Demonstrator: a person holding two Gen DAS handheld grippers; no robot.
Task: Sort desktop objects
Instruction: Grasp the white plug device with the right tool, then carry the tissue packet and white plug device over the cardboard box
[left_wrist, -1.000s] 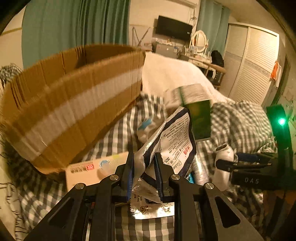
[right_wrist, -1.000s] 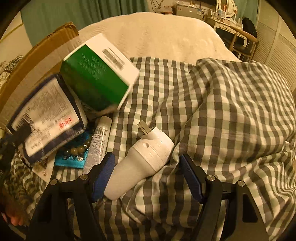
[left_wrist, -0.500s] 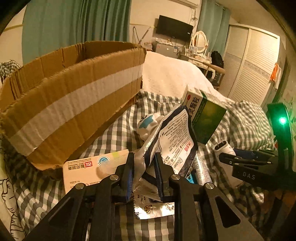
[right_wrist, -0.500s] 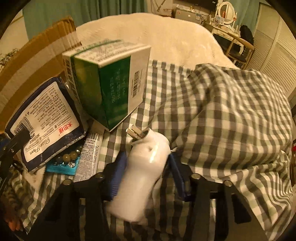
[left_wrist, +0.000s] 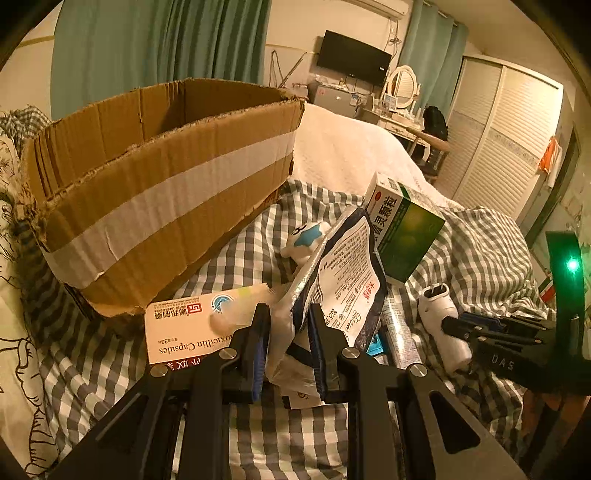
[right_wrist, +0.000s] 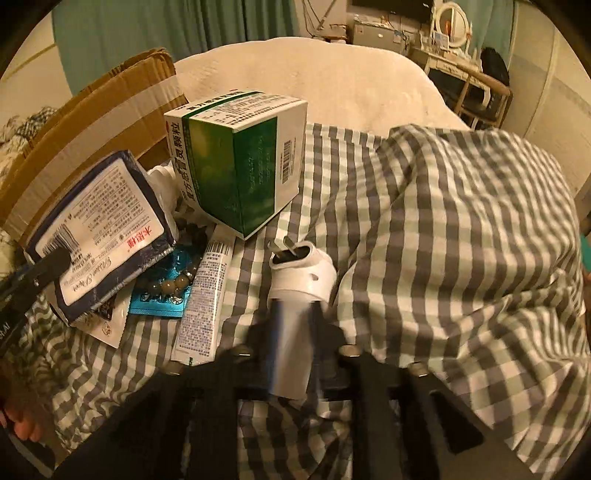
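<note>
Packet (left_wrist: 343, 280) of soft foil, dark blue with a white label, is pinched at its lower edge by the left gripper (left_wrist: 286, 343); it looks light and floppy, so a hold near the sealed edge seems best. The right gripper (right_wrist: 295, 343) is closed on the white charger (right_wrist: 299, 280), which is hard, smooth and probably slippery. Both things are on the checked blanket (right_wrist: 461, 240), near the cardboard box (left_wrist: 155, 192).
</note>
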